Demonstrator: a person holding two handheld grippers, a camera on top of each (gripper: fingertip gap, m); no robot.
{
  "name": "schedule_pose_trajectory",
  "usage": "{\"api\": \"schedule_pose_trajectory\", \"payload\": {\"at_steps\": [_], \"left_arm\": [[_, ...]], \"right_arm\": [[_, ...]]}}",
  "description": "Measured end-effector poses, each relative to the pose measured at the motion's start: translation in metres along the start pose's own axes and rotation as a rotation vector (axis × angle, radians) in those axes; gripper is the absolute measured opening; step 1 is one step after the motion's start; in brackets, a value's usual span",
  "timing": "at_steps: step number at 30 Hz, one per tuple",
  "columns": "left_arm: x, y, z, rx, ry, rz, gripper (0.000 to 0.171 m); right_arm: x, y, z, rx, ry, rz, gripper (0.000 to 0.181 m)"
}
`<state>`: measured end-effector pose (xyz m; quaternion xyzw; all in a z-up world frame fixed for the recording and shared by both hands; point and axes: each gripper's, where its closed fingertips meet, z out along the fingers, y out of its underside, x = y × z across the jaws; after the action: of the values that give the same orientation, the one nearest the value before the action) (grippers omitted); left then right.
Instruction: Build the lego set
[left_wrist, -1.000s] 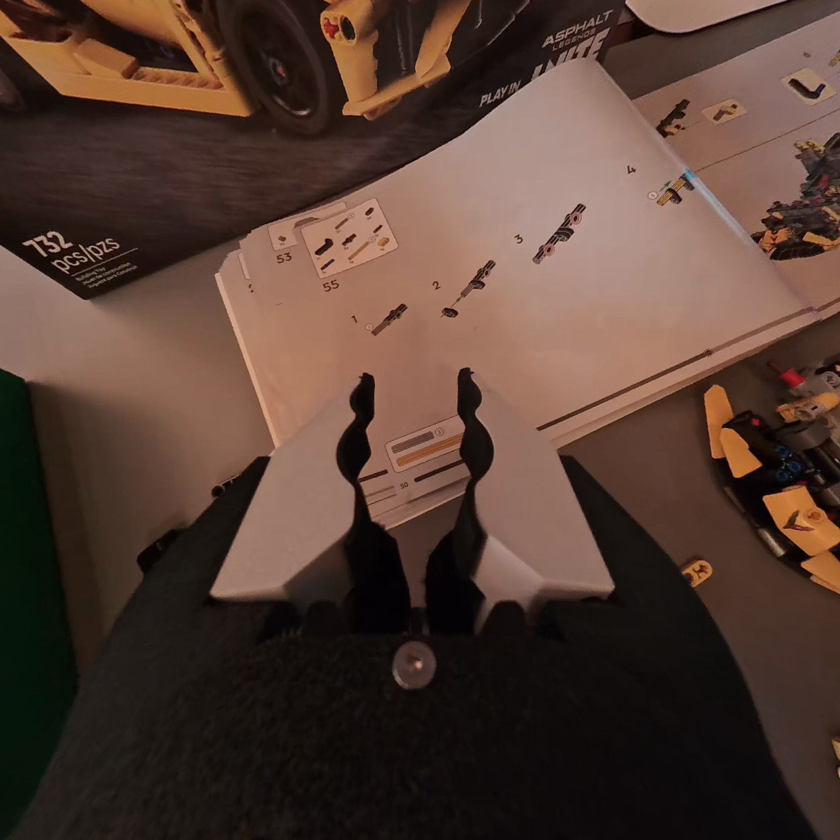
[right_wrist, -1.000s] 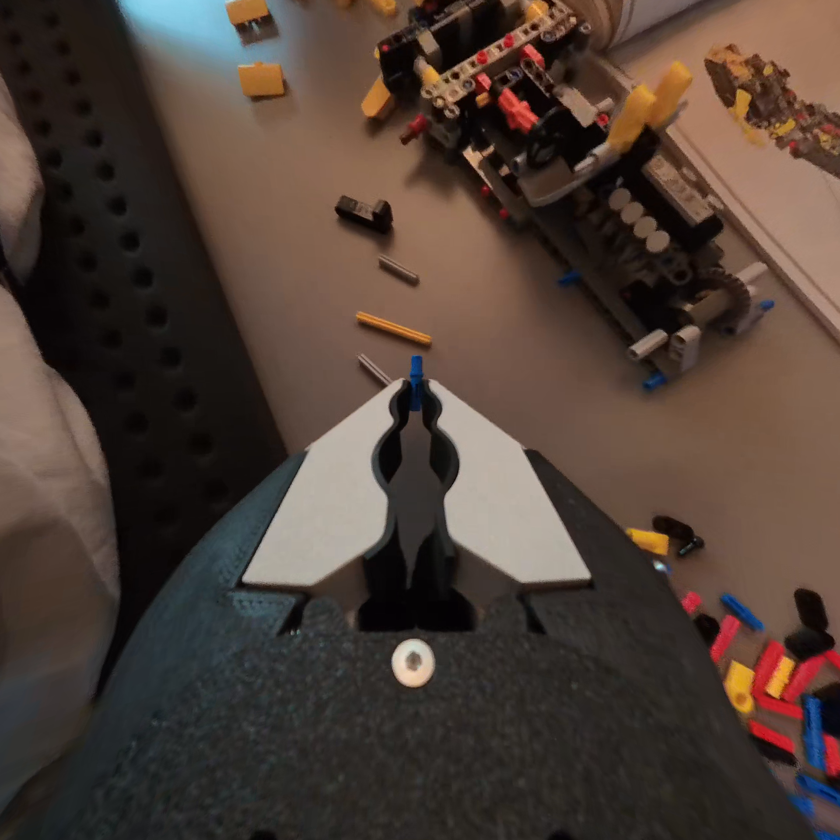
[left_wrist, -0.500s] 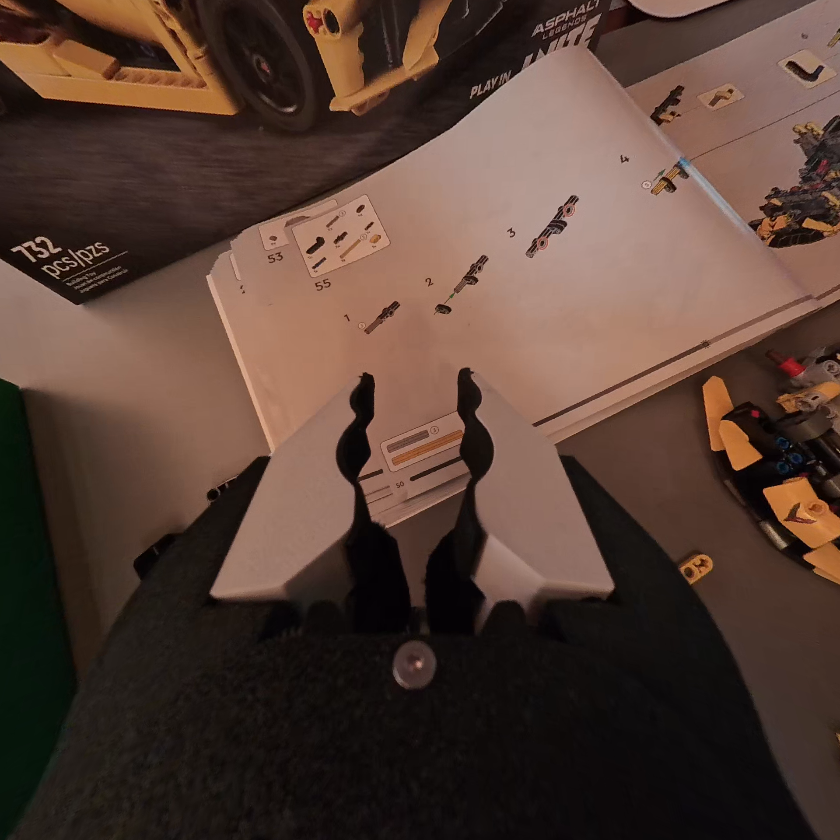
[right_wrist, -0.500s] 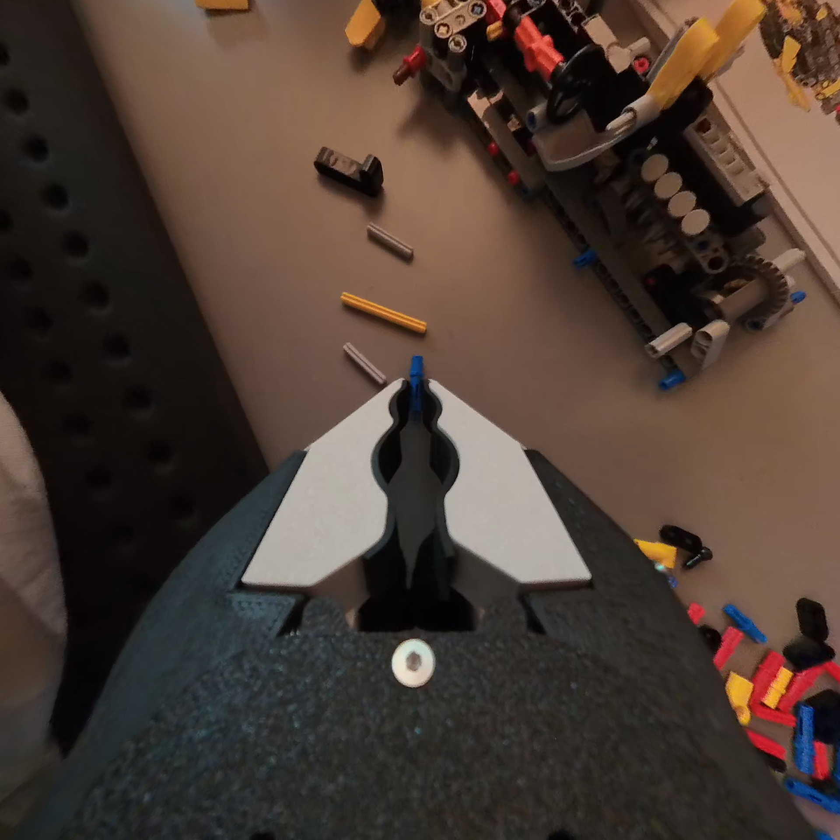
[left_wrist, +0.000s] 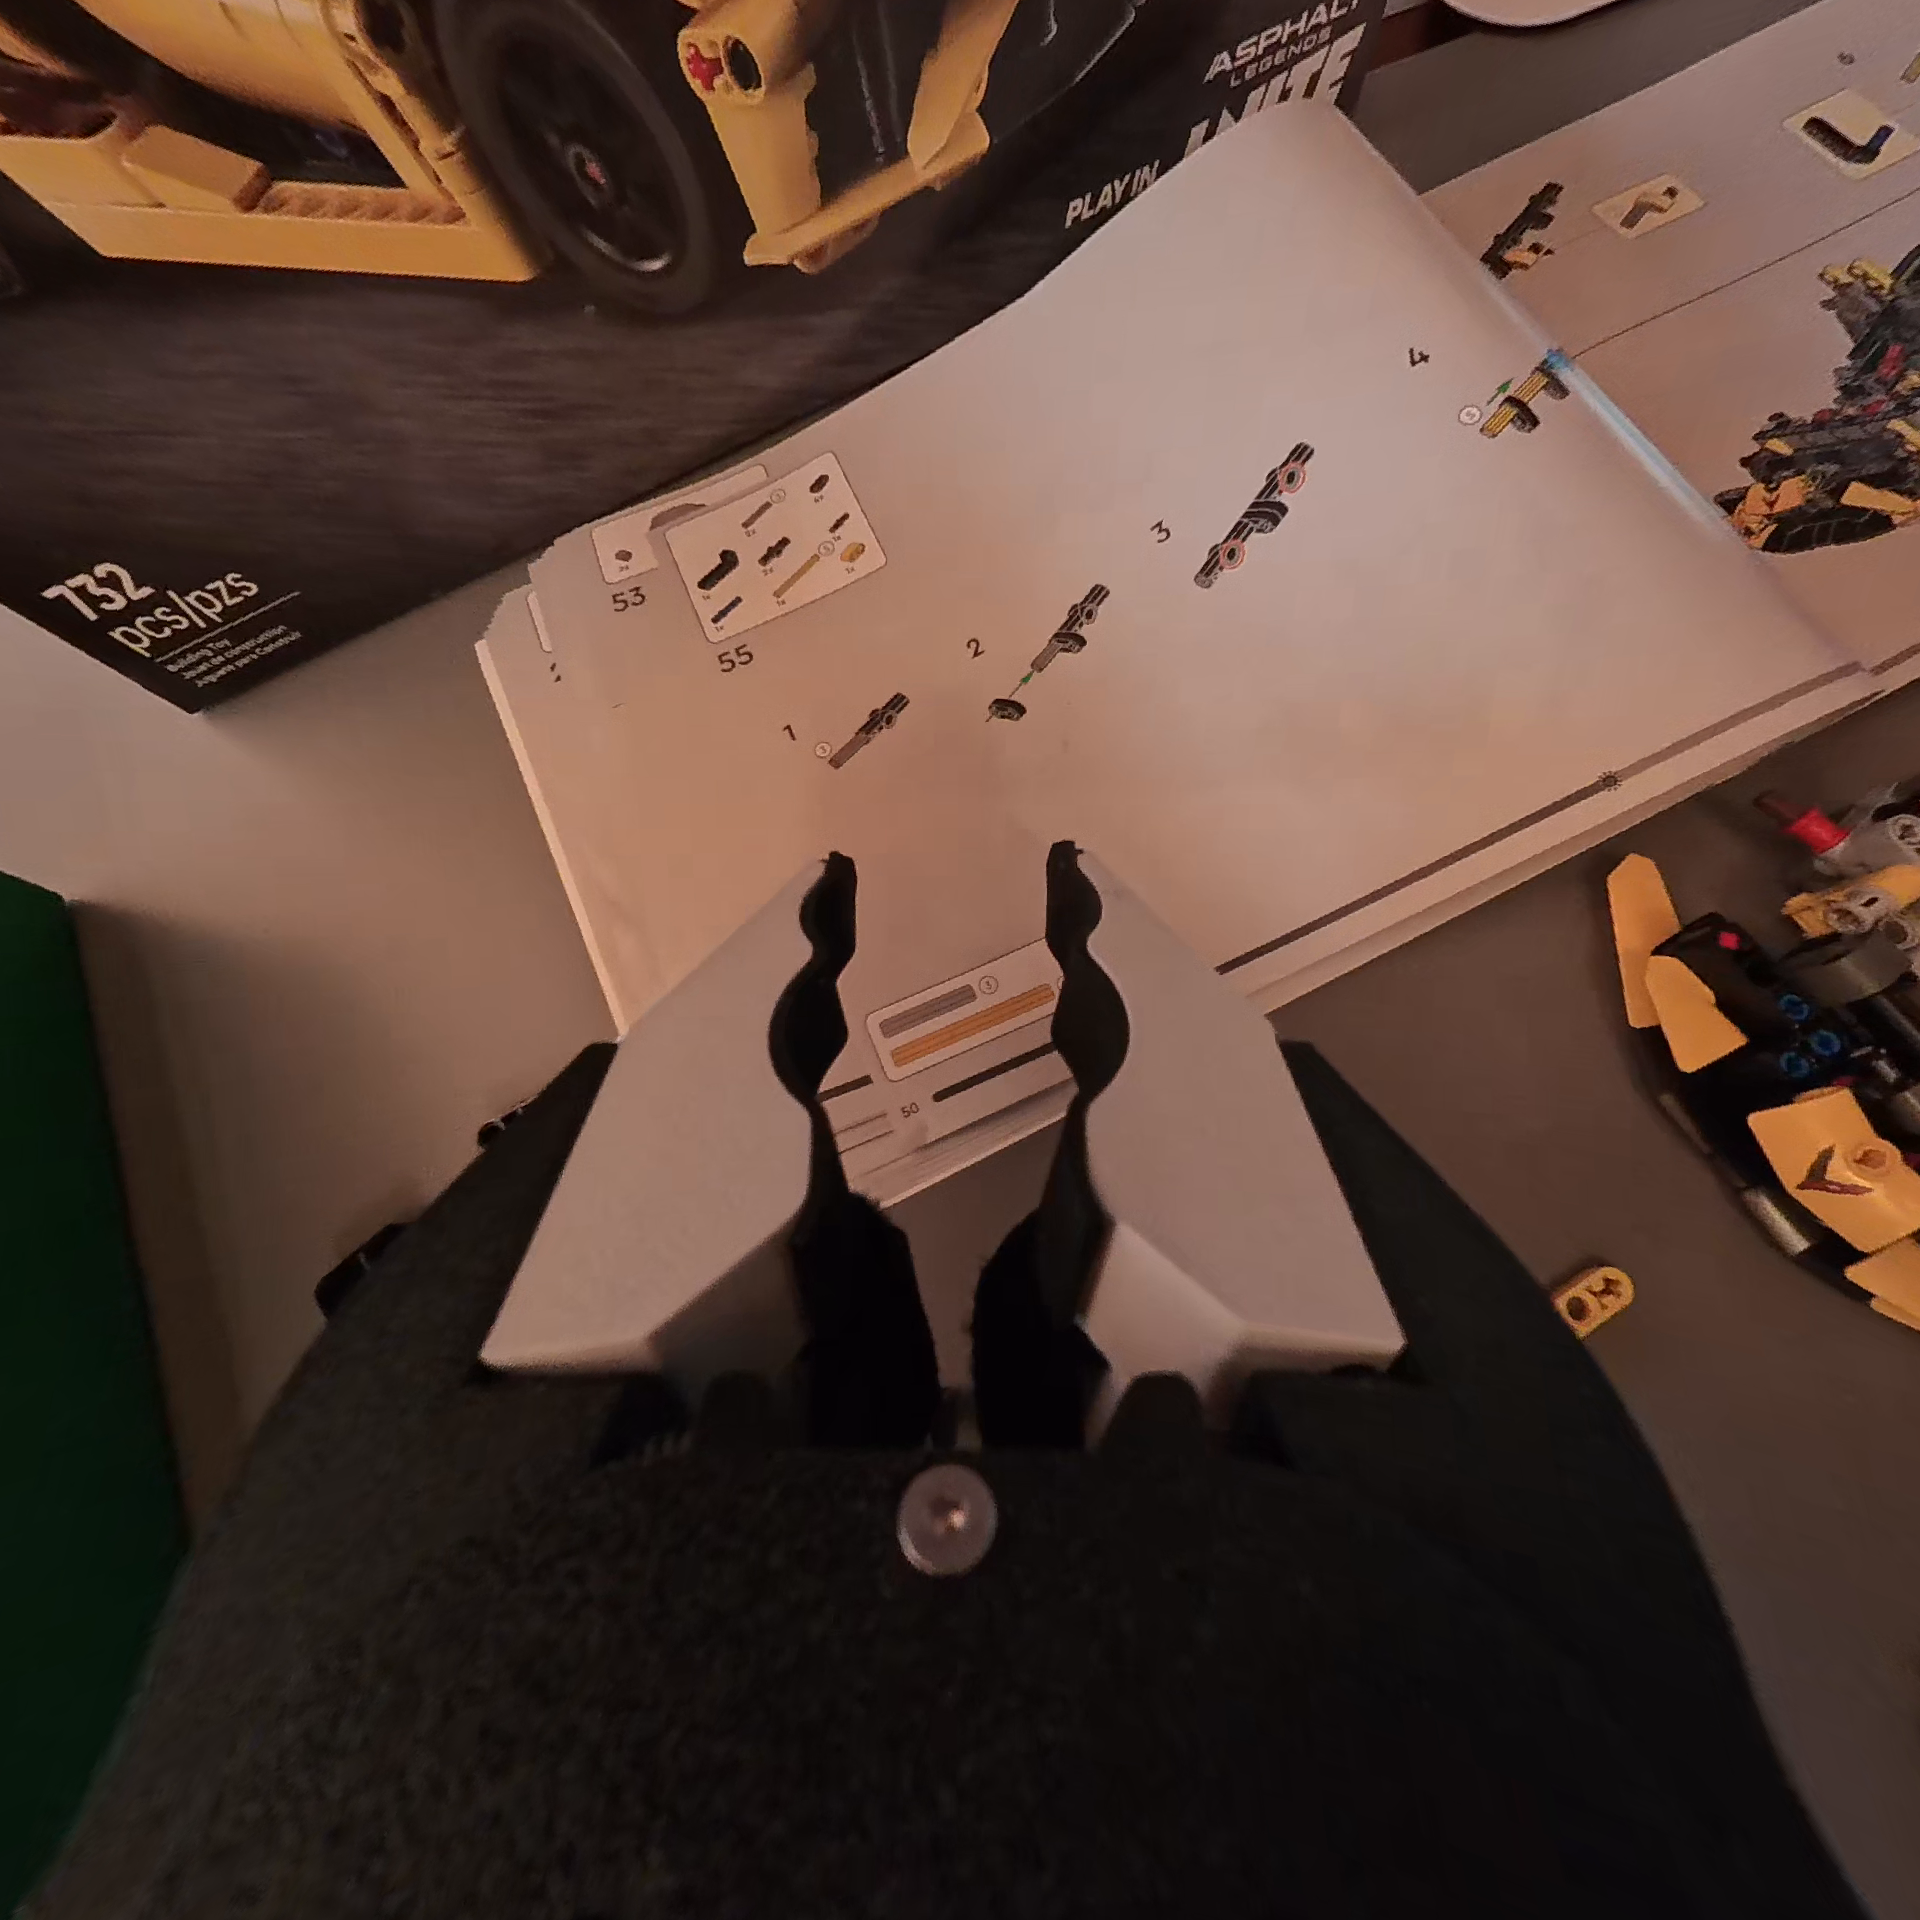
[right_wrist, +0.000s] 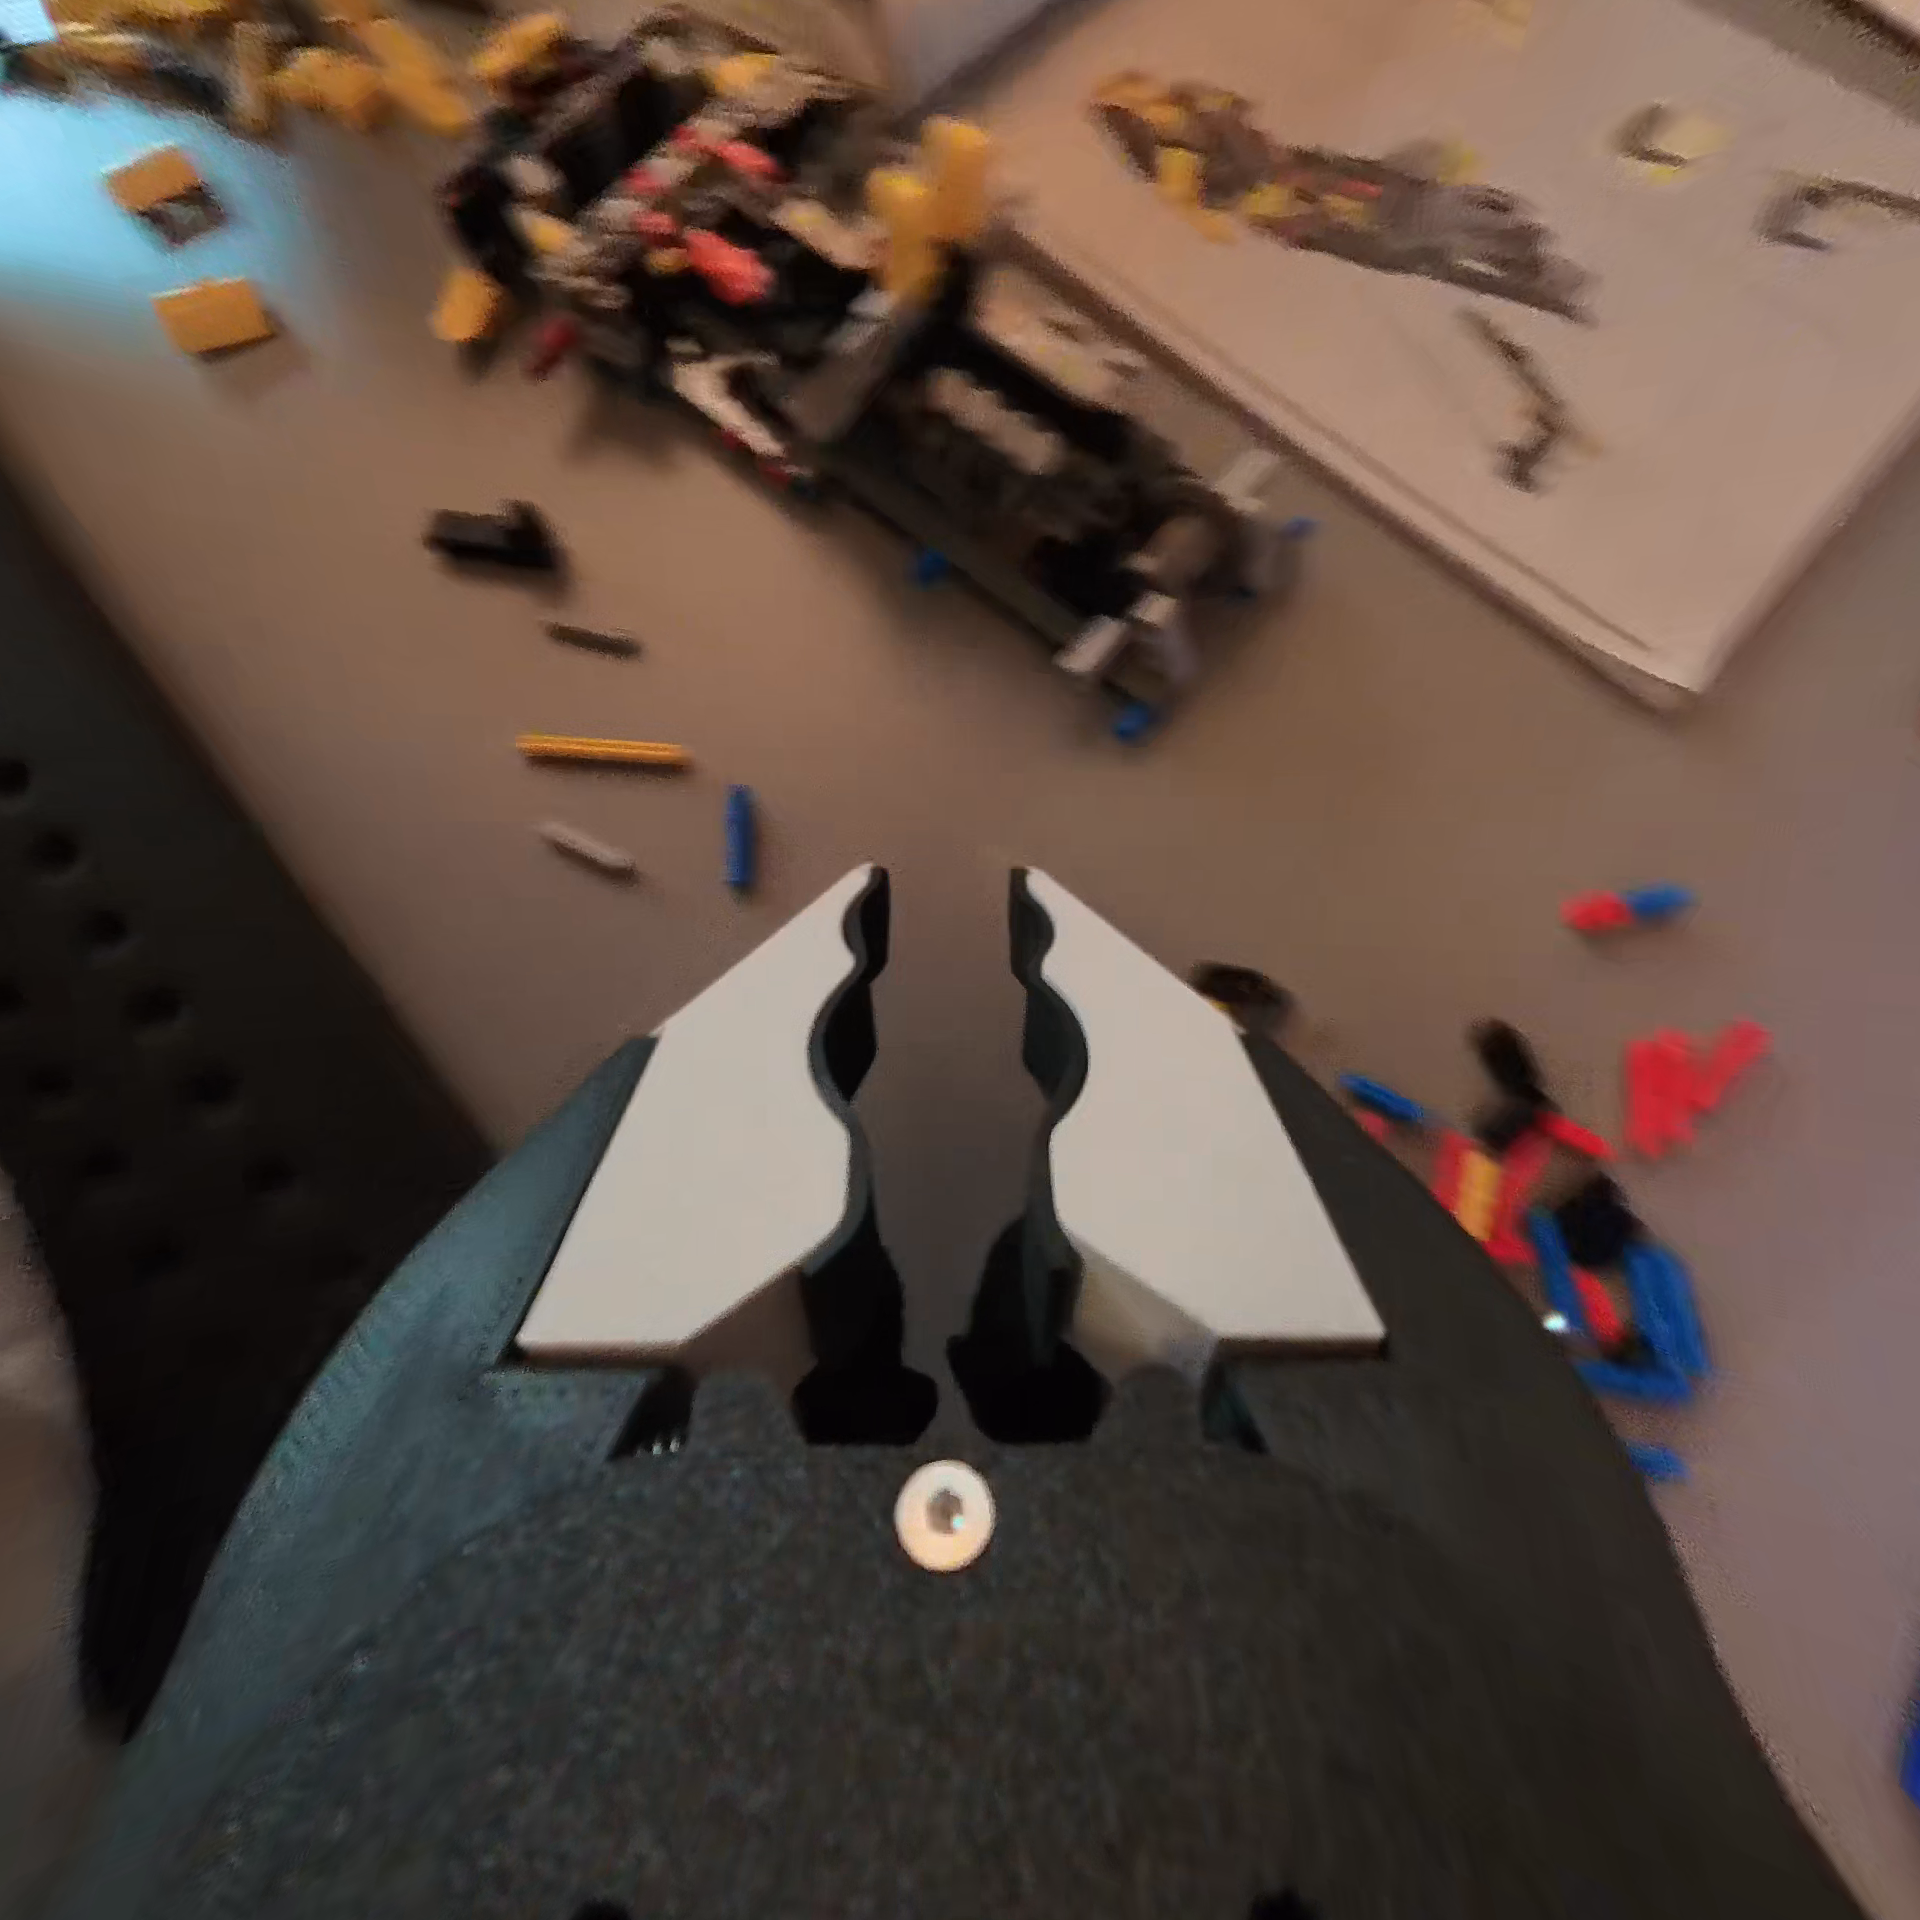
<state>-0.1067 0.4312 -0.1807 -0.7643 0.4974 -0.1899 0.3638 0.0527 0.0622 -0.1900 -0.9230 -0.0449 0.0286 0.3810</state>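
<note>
My left gripper (left_wrist: 951, 868) is open and empty, hovering over the near corner of the open instruction booklet (left_wrist: 1195, 520). My right gripper (right_wrist: 948, 883) is open and empty above the grey table. A small blue pin (right_wrist: 739, 834) lies on the table just ahead and left of it. Beside the pin lie a yellow axle (right_wrist: 603, 750), a short grey axle (right_wrist: 587, 849), a dark axle (right_wrist: 592, 639) and a black connector (right_wrist: 486, 535). The half-built car chassis (right_wrist: 883, 353) sits farther off, blurred; its yellow-and-black front shows in the left wrist view (left_wrist: 1787, 1070).
The set's box (left_wrist: 468, 260) lies behind the booklet. A pile of red, blue and black small parts (right_wrist: 1579, 1195) lies to the right of the right gripper. A perforated black panel (right_wrist: 156, 987) borders the table on the left. A small yellow connector (left_wrist: 1592, 1297) lies alone. One gripper's finger ends stand about 40 cm off the other's. Between my right fingertips and the short grey axle (right_wrist: 587, 849) there is roughly 8 cm. The black connector (right_wrist: 486, 535) lies around 15 cm away from my right fingertips.
My right gripper has opened and let go of the blue pin, which now lies on the table beside the axles. The right view has pulled back and swung. The left gripper has barely moved.
</note>
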Motion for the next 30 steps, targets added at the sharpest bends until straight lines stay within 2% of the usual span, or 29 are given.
{"api": "schedule_pose_trajectory", "payload": {"at_steps": [5,9,13,18,21,26,30], "left_arm": [[0.000,0.001,0.001,-0.005,-0.006,0.011,0.034],[-0.001,0.001,0.001,-0.008,-0.012,0.016,0.034],[-0.001,0.002,0.002,-0.013,-0.018,0.023,0.034],[-0.001,0.002,0.002,-0.015,-0.027,0.039,0.034],[-0.001,0.002,0.003,-0.015,-0.023,0.037,0.034],[0.002,0.002,0.003,-0.015,-0.017,0.039,0.034],[0.003,0.002,0.003,-0.013,-0.016,0.044,0.034]], "right_arm": [[0.077,0.020,-0.019,-0.017,0.245,0.159,0.022],[0.114,0.037,-0.030,-0.028,0.362,0.231,0.021],[0.135,0.052,-0.038,-0.019,0.415,0.337,0.021],[0.137,0.069,-0.055,-0.024,0.418,0.376,0.020],[0.124,0.081,-0.062,-0.043,0.397,0.381,0.020],[0.091,0.082,-0.055,-0.063,0.342,0.328,0.019],[0.082,0.085,-0.050,-0.105,0.354,0.326,0.017]]}}
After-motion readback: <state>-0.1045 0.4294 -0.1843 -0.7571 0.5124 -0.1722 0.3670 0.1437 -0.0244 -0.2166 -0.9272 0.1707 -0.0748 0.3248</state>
